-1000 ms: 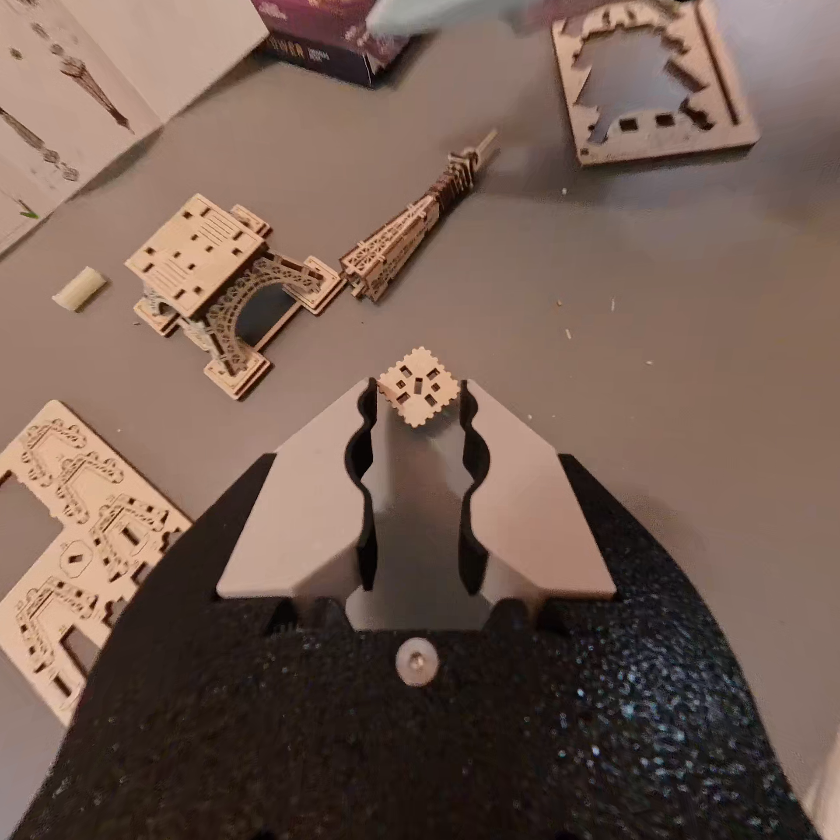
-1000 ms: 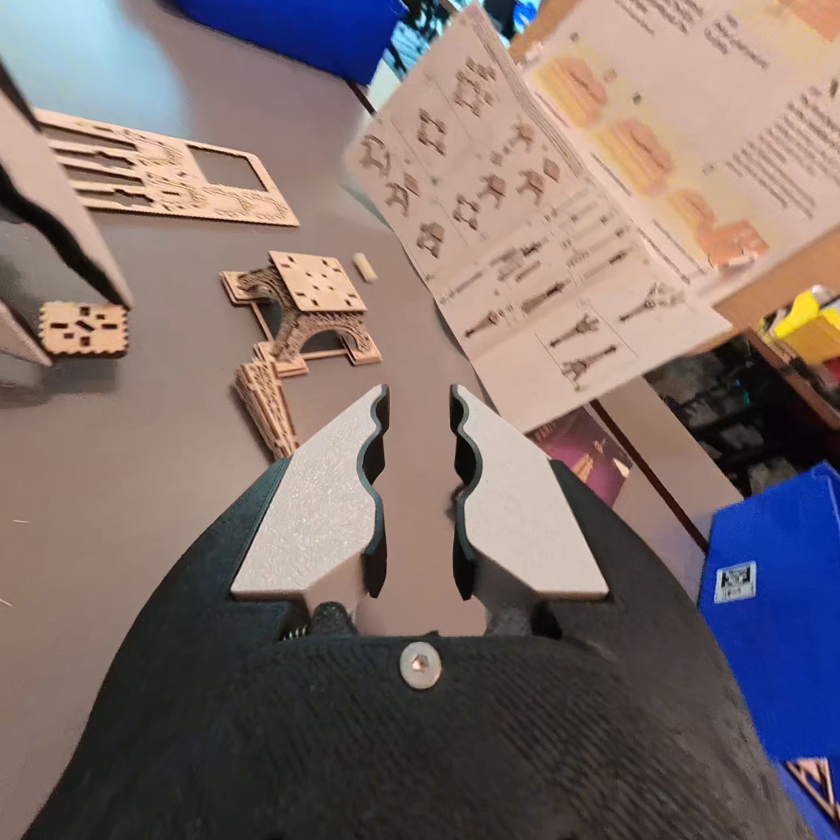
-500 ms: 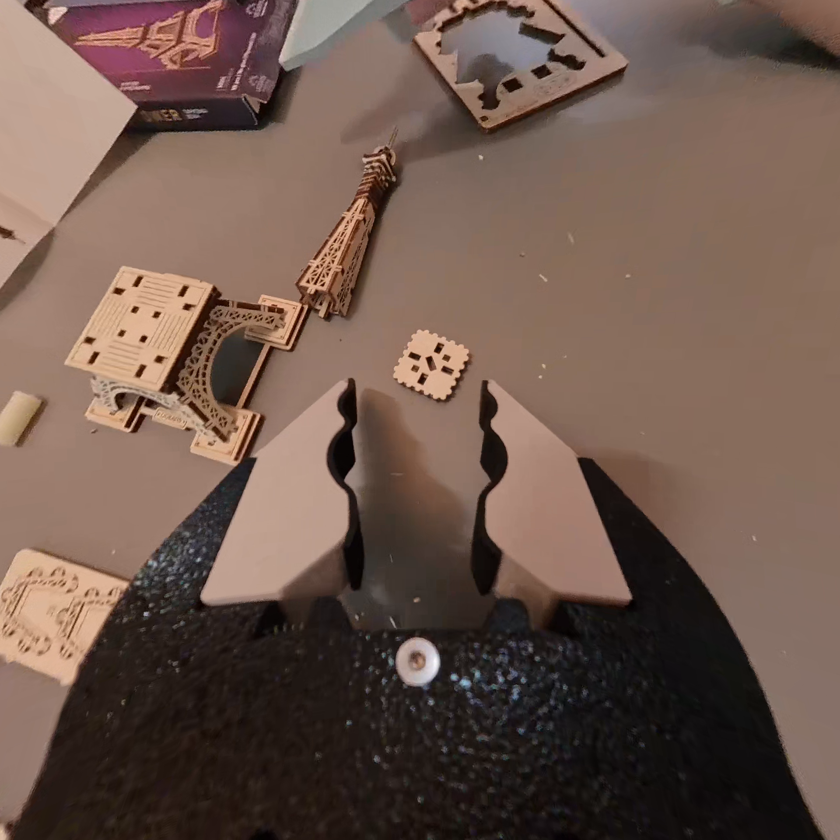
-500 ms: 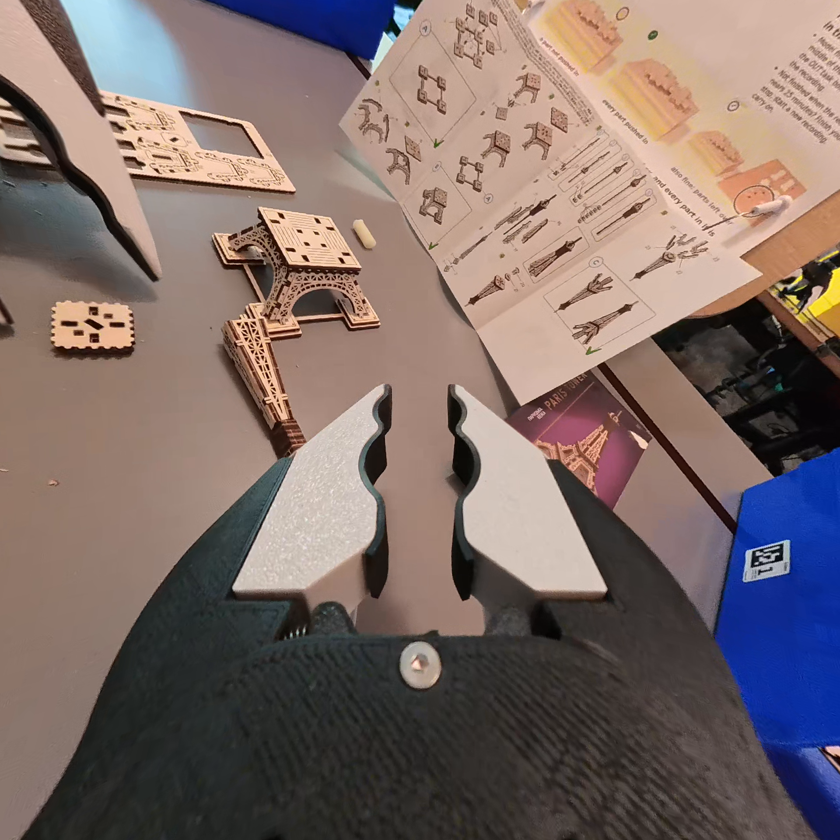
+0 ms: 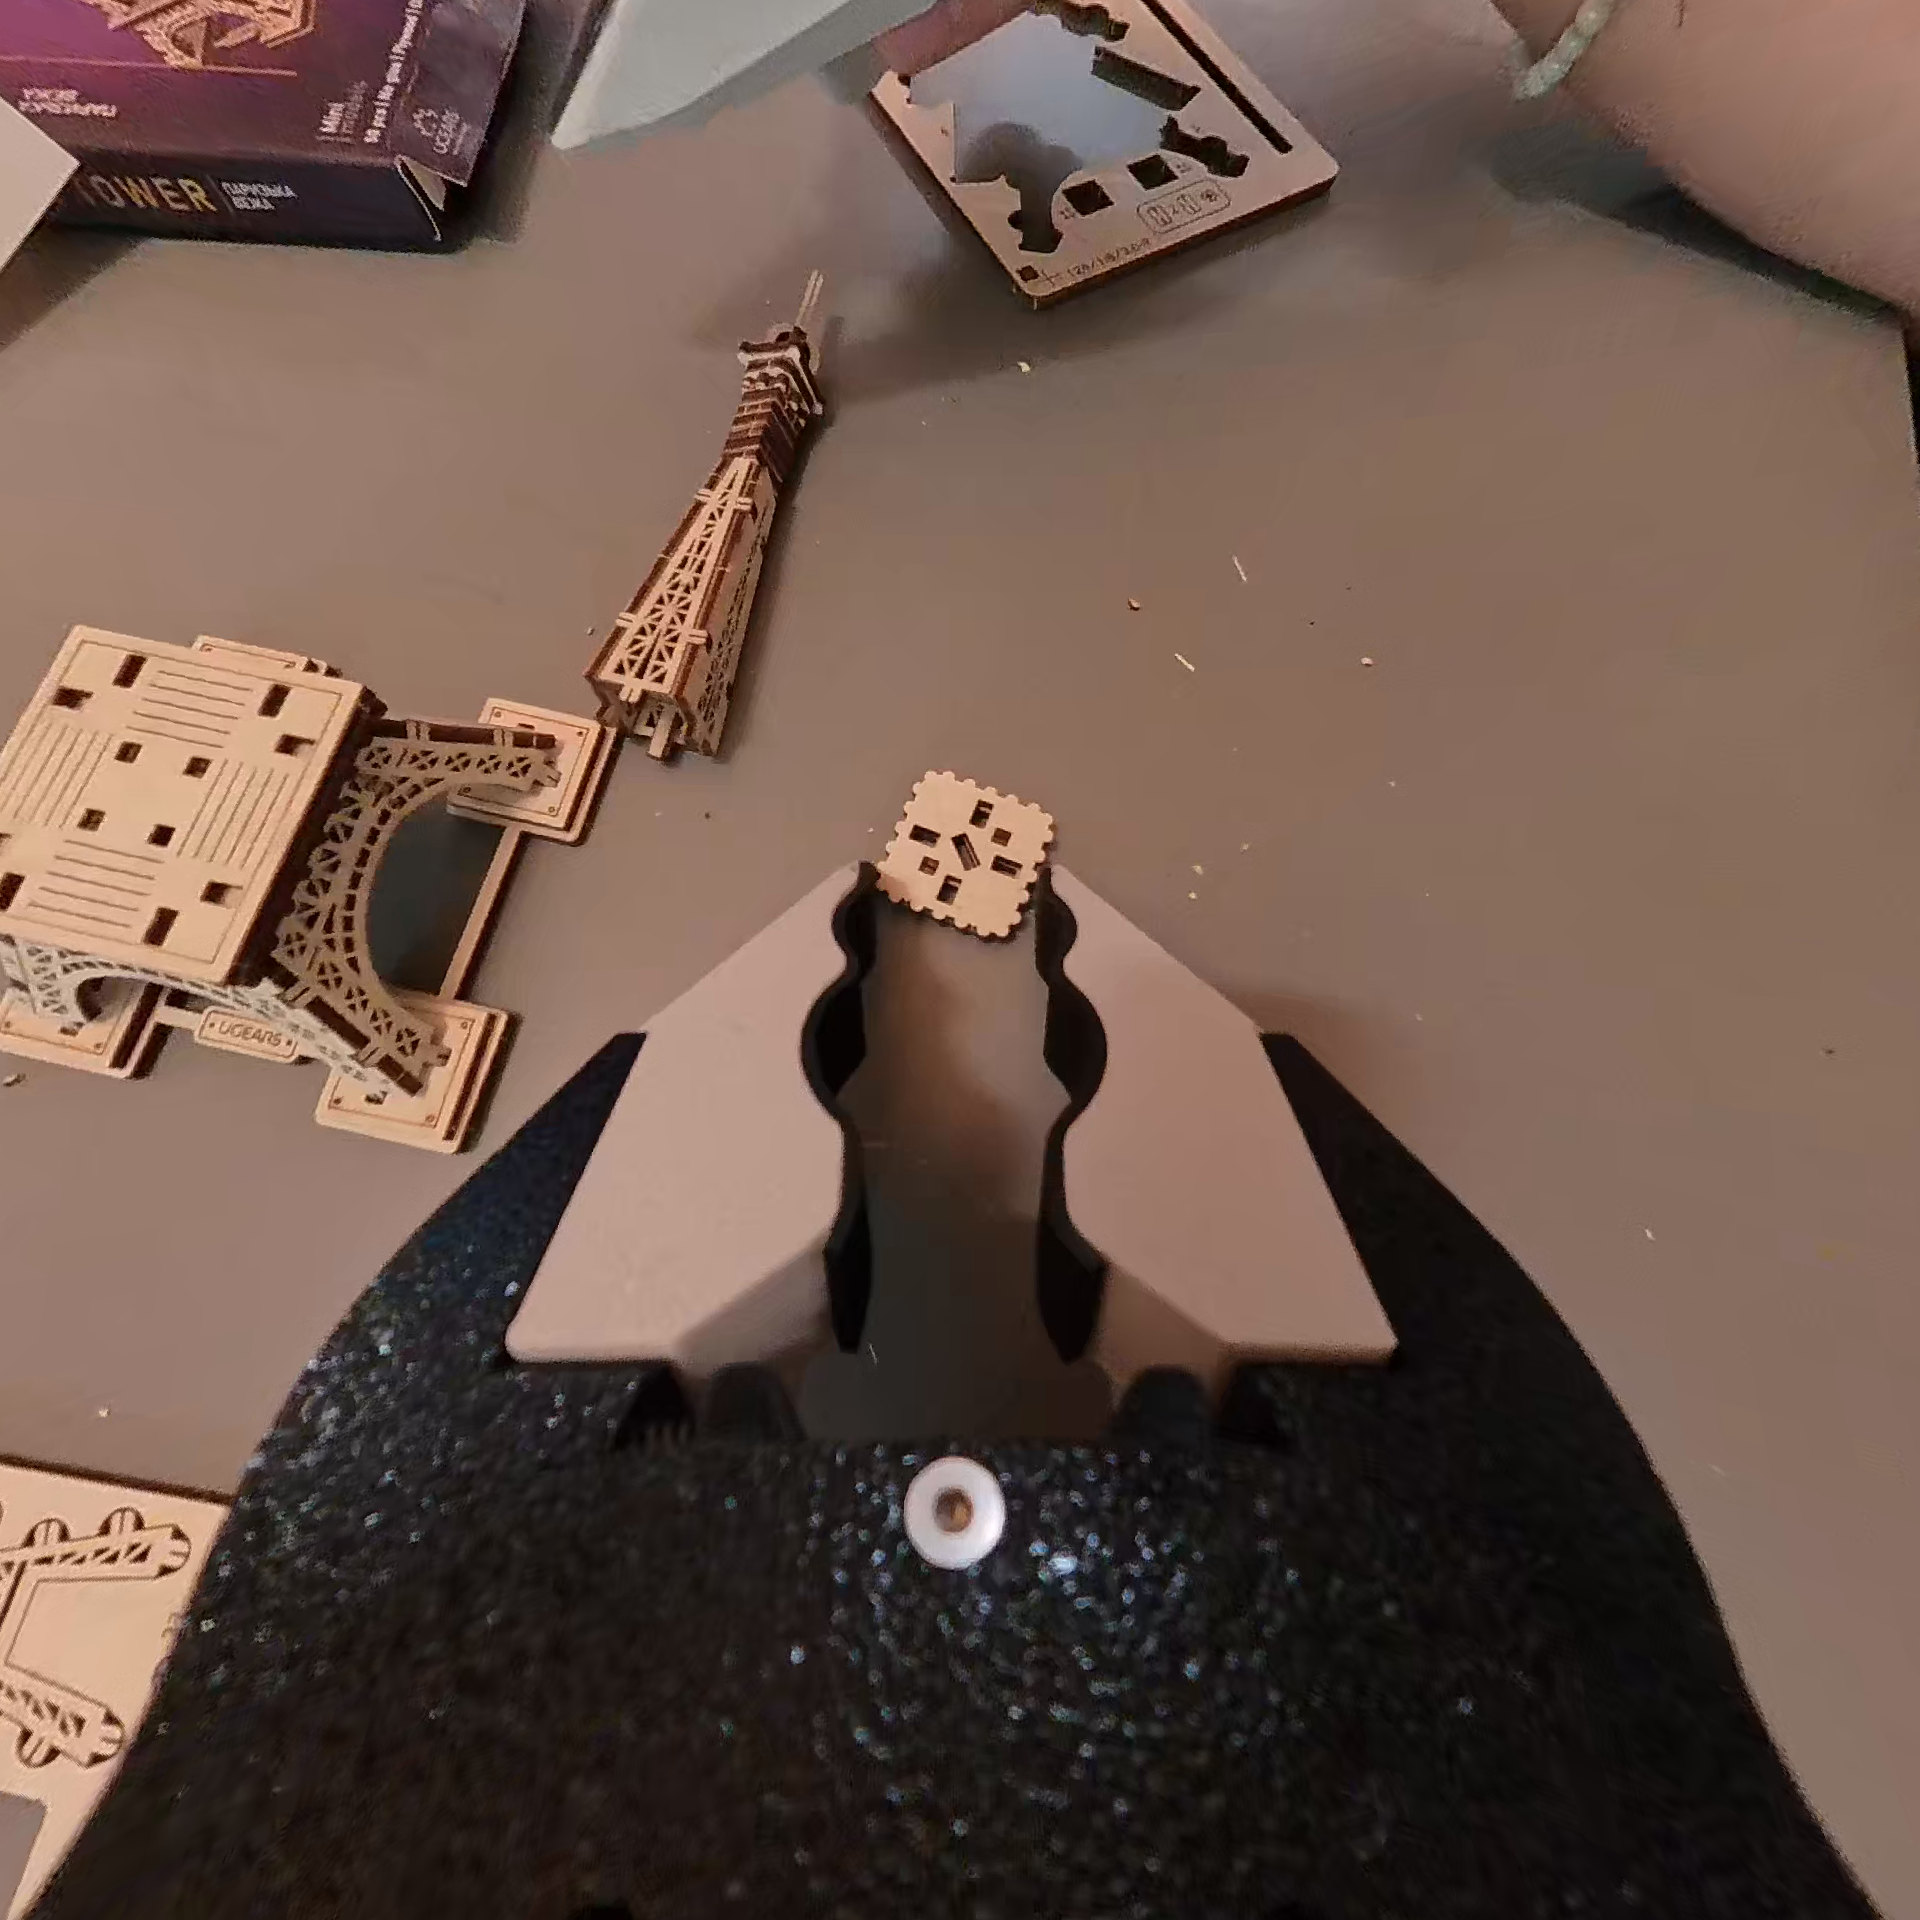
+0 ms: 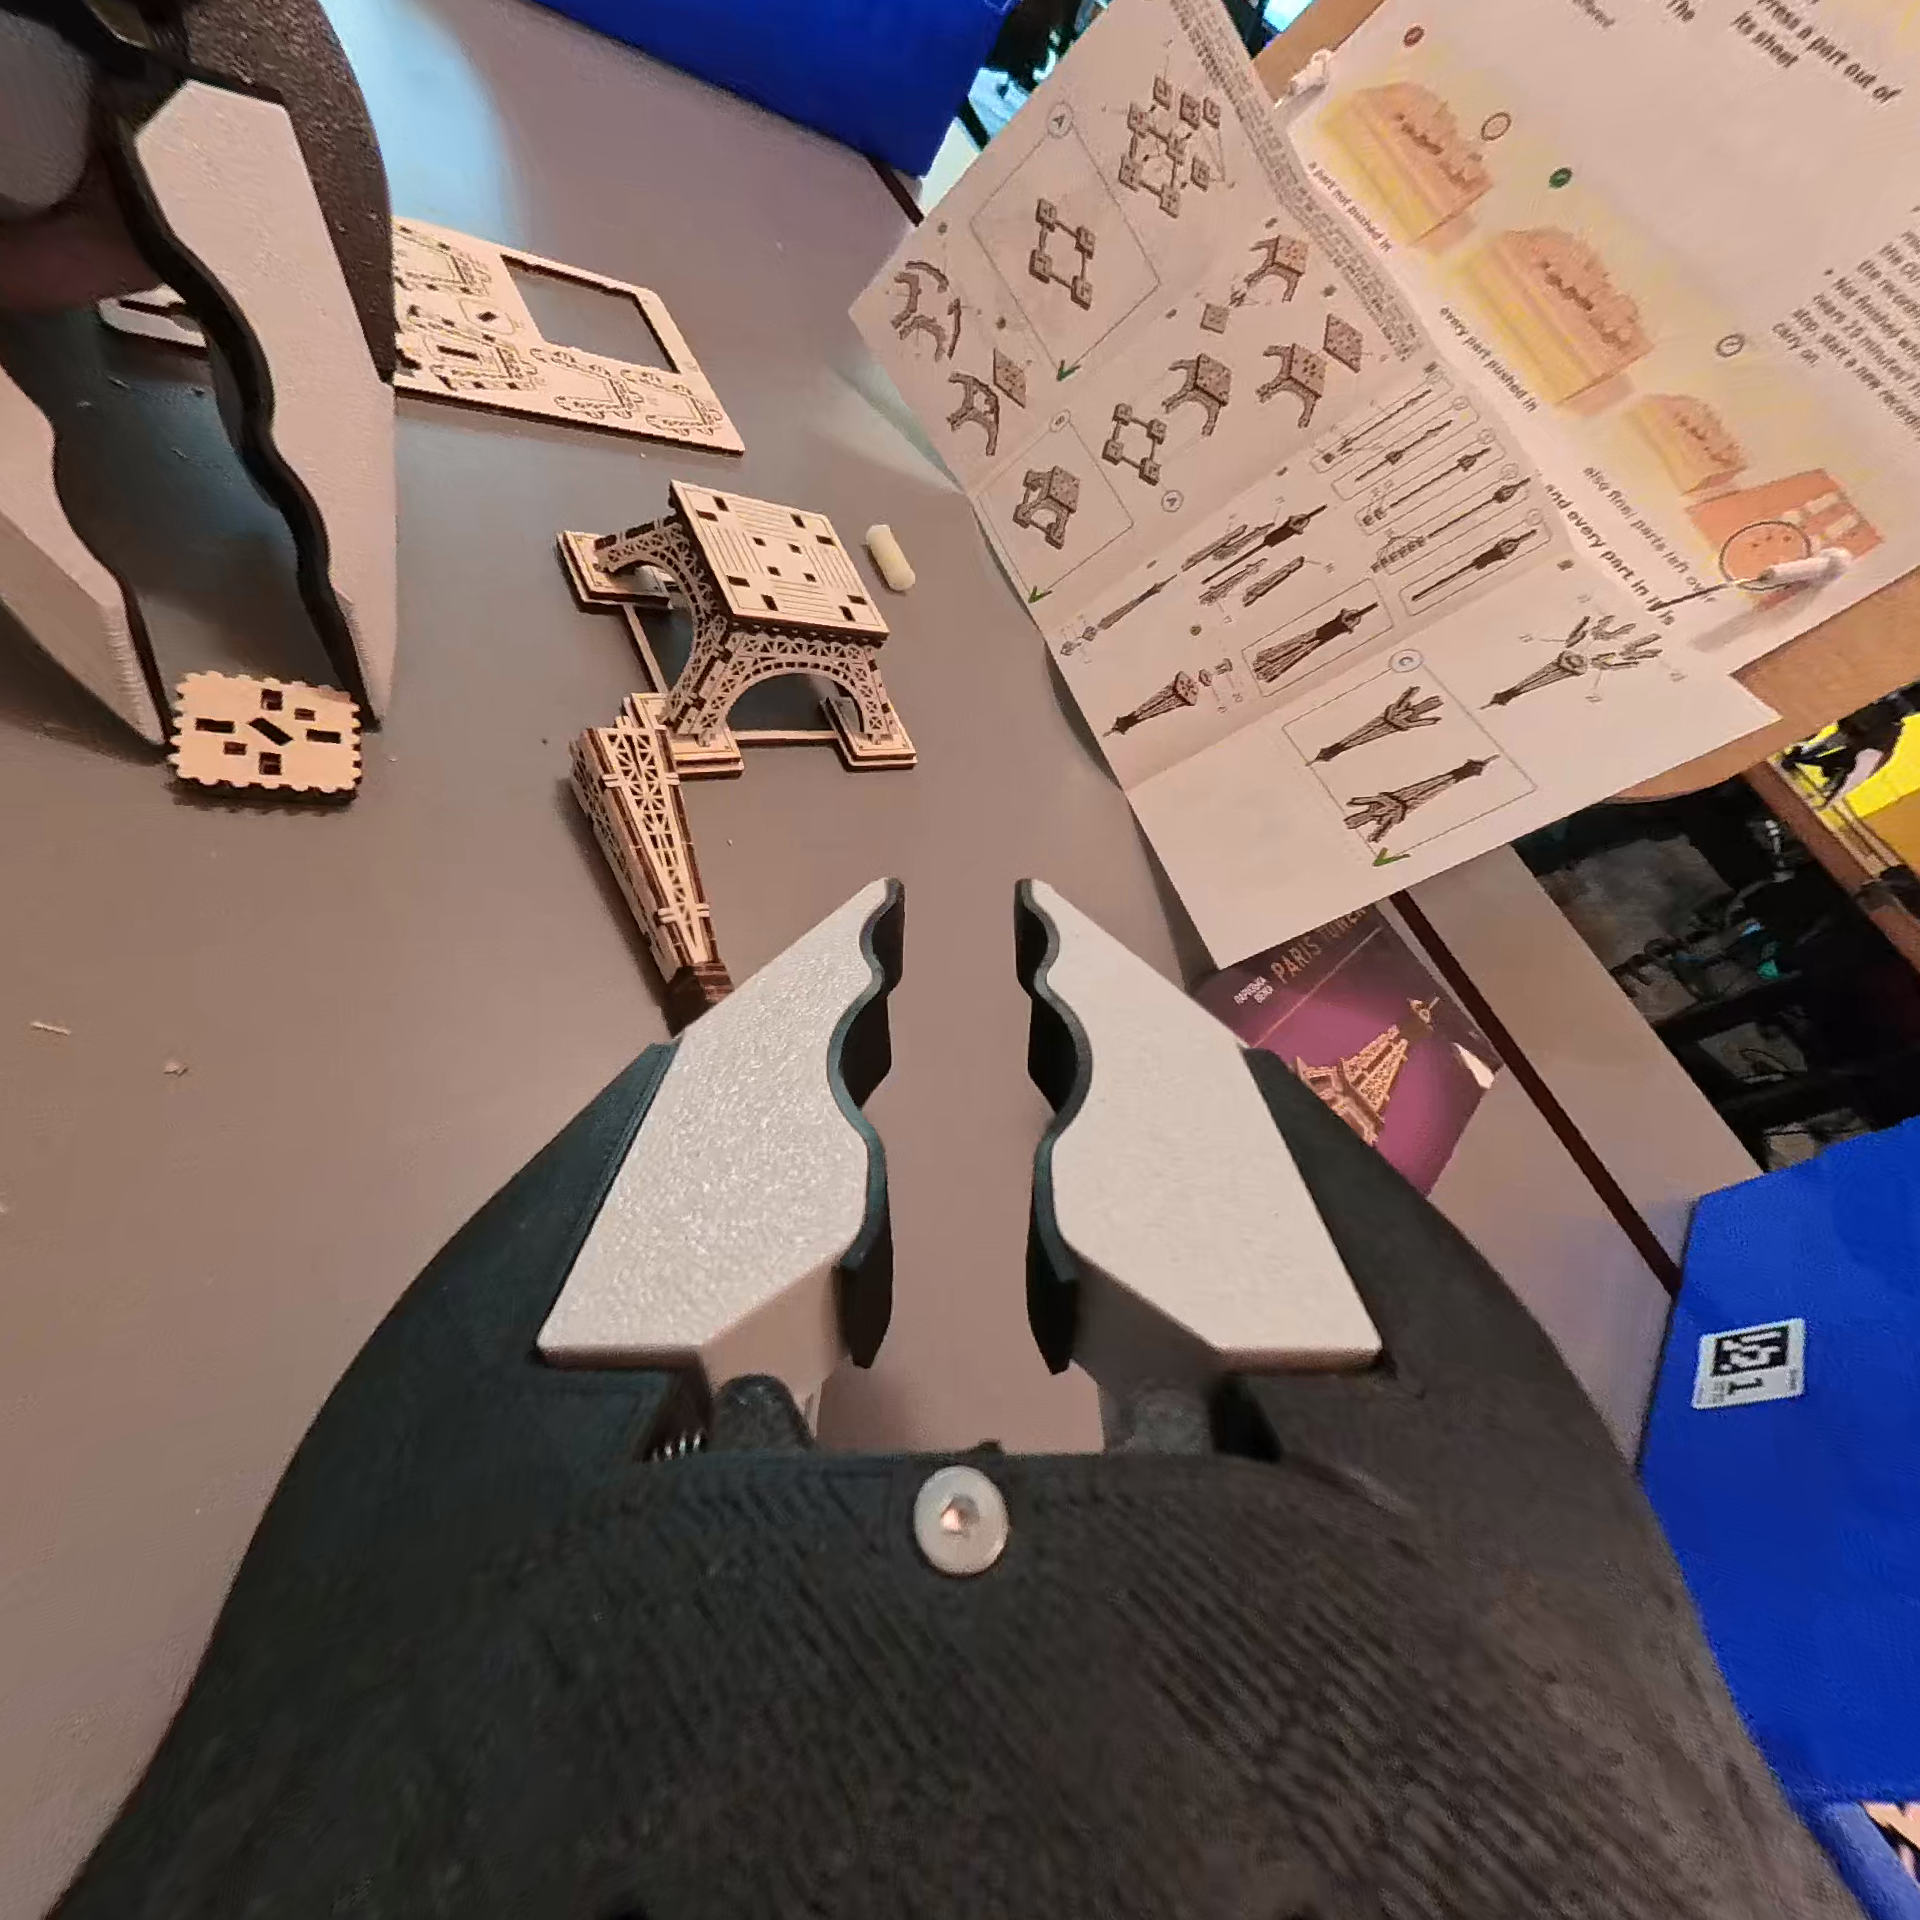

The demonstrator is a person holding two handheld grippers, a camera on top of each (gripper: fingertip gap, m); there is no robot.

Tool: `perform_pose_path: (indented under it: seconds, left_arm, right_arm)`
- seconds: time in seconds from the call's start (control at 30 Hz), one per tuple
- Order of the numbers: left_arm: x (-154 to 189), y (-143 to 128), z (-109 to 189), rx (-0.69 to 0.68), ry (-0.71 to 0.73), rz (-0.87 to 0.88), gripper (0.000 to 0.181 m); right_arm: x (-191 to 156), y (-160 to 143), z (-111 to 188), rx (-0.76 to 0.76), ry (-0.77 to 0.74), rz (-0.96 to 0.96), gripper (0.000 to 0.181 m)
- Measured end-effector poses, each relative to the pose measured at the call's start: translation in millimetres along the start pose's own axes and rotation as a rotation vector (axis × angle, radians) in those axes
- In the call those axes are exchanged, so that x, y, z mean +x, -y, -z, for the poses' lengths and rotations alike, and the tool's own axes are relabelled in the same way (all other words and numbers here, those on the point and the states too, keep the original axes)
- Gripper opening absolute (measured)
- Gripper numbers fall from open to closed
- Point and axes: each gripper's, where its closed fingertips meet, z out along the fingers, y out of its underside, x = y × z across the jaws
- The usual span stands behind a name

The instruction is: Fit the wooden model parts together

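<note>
A small square wooden plate [image 5: 966, 868] with slots lies flat on the grey table. My left gripper [image 5: 956, 878] stands over it with its fingertips pressed against two of its sides. The right wrist view shows the same: the plate [image 6: 265, 740] sits between the left gripper's [image 6: 255, 717] grey fingers. The arched tower base [image 5: 177, 831] stands to the left, and the spire [image 5: 717, 582] lies beside it. My right gripper [image 6: 958, 894] hovers low above the table with a narrow gap, empty, just past the spire's [image 6: 644, 842] thin end and the base [image 6: 769, 603].
A purple box [image 5: 260, 114] and a punched-out part frame [image 5: 1101, 156] lie at the far side. A part sheet [image 5: 62, 1621] lies near left. A person's arm [image 5: 1745, 135] is far right. An instruction sheet [image 6: 1351, 416], a wax stick [image 6: 890, 558] and a blue box [image 6: 1808, 1403] are near the table edge. My hands' fingertips stand some 15 cm from each other. Left tips and right tips are each some 6 cm from the spire [image 5: 717, 582]. Seen from the right wrist view [image 6: 631, 835] as well.
My left gripper had opened and pulled back from the square plate; now it has moved forward again and narrowed onto it. My right gripper has drifted slightly and kept its gap.
</note>
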Motion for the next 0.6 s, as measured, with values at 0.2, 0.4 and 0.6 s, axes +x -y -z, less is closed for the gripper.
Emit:
perform_pose_path:
  seconds: [0.2, 0.4, 0.6]
  left_arm:
    - [-1, 0, 0, 0.003, -0.009, 0.016, 0.028]
    - [0, -1, 1, 0.007, -0.02, 0.017, 0.028]
    - [-2, -2, 2, 0.002, 0.007, -0.008, 0.028]
  right_arm:
    - [9, -11, -1, -0.06, -0.086, 0.036, 0.017]
    - [15, -16, 2, -0.071, -0.125, 0.065, 0.012]
    - [20, -18, 2, -0.078, -0.155, 0.08, 0.012]
